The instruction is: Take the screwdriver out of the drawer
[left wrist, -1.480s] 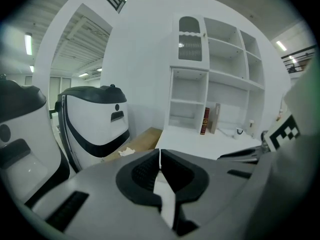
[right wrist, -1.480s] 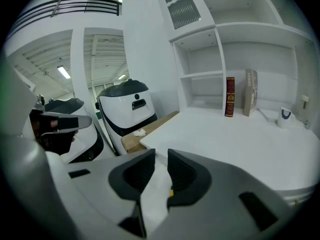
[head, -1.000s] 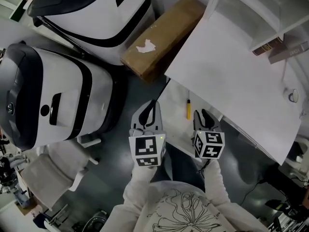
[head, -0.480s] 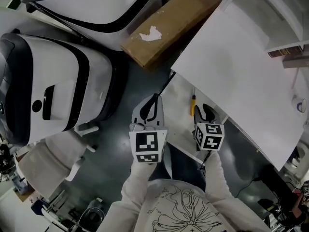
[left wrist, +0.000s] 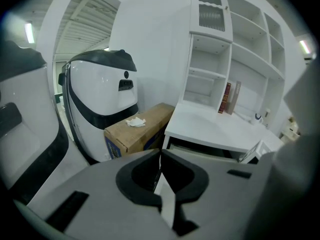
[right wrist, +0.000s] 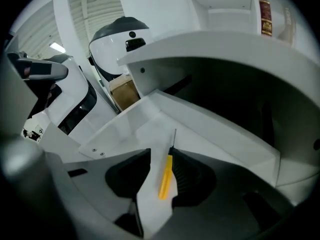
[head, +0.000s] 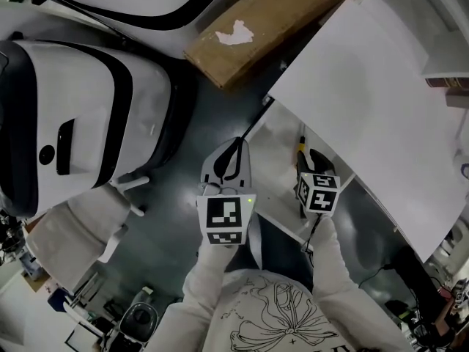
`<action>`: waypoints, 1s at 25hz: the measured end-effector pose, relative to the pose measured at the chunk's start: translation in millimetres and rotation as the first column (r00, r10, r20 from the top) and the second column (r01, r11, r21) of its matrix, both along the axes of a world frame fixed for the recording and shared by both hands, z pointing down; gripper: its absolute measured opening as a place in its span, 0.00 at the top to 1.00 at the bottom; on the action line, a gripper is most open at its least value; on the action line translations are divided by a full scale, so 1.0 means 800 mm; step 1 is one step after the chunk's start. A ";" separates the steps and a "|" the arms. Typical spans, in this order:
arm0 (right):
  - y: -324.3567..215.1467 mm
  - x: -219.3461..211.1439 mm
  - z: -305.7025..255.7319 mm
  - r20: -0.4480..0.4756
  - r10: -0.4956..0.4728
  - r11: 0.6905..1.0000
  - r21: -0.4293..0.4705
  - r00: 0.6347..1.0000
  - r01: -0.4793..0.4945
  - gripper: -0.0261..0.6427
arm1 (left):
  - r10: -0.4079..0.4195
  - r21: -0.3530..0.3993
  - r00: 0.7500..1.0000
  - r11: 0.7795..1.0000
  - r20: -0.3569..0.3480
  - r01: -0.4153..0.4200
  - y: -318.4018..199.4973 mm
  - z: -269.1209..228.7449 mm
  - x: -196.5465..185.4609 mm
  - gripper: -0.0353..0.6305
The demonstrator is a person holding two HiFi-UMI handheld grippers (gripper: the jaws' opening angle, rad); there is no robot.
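Observation:
The screwdriver [right wrist: 165,176] has a yellow handle and a thin metal shaft and lies flat on the floor of the open white drawer [right wrist: 127,126]. My right gripper [right wrist: 160,151] hangs over it, jaws opening, with the handle between them close to the right jaw; the pads are not pressing on it. In the head view the right gripper [head: 308,155] reaches into the drawer [head: 275,149], and only the screwdriver's [head: 300,148] handle end shows. My left gripper [head: 234,147] hovers at the drawer's left edge, and its jaws [left wrist: 161,151] meet at the tips with nothing held.
A white desk top [head: 366,101] overhangs the drawer. A brown cardboard box [head: 256,28] lies on the floor beyond it. Large white and black machines [head: 80,123] stand to the left. Shelves with books [left wrist: 227,98] rise above the desk.
Both grippers have sunk toward the drawer. The right one has come down over the screwdriver, which now lies between its jaws.

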State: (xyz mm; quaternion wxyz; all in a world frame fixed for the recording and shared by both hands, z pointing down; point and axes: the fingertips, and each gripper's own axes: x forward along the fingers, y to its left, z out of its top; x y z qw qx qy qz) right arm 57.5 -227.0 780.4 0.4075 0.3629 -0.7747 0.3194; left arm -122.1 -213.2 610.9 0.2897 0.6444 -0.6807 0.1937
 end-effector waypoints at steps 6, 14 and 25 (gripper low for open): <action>0.004 0.003 0.037 -0.025 0.004 0.999 -0.042 1.000 -0.006 0.76 | 0.002 -0.031 1.000 1.000 -0.002 -0.002 0.009 0.020 0.000 0.93; 0.004 0.003 0.075 -0.070 -0.008 0.997 -0.077 0.998 0.003 0.77 | -0.014 -0.055 1.000 0.998 -0.011 0.013 0.017 0.037 -0.005 0.93; 0.009 0.007 0.101 -0.126 -0.018 0.994 -0.106 0.992 0.005 0.82 | -0.026 -0.060 1.000 0.998 -0.014 0.025 0.023 0.043 -0.011 0.93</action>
